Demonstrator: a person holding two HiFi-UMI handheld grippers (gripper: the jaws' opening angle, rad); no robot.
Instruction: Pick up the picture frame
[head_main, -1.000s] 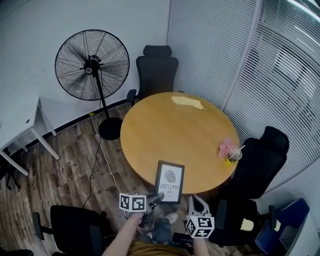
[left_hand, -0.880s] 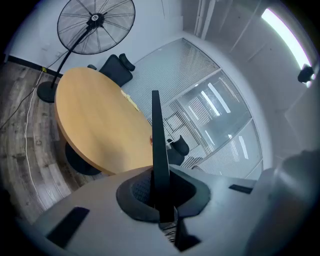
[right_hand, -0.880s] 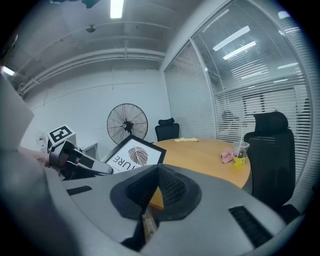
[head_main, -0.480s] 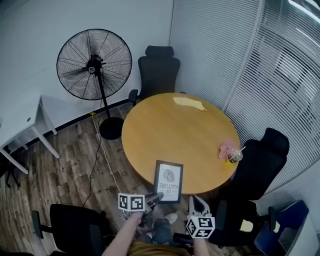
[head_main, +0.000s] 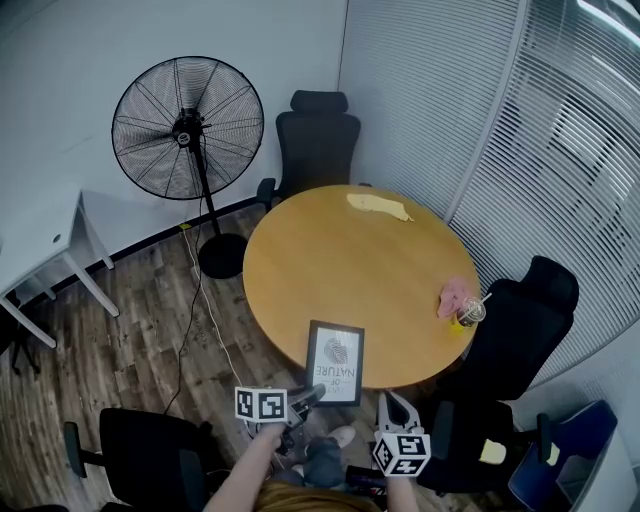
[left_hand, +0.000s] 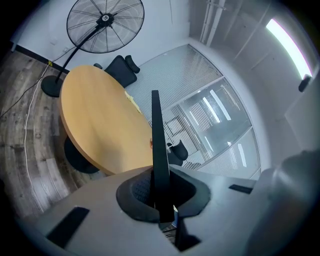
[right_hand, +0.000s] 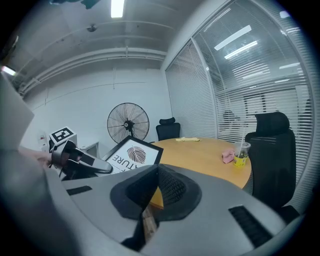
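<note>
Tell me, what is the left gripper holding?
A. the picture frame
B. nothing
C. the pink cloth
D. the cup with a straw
A: the left gripper is shut on the frame, which shows edge-on between its jaws in the left gripper view, while the cup and the cloth sit apart on the table.

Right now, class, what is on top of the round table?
A yellow cloth, a pink object and a cup with a straw. The held picture frame hides part of the table at its near edge.
</note>
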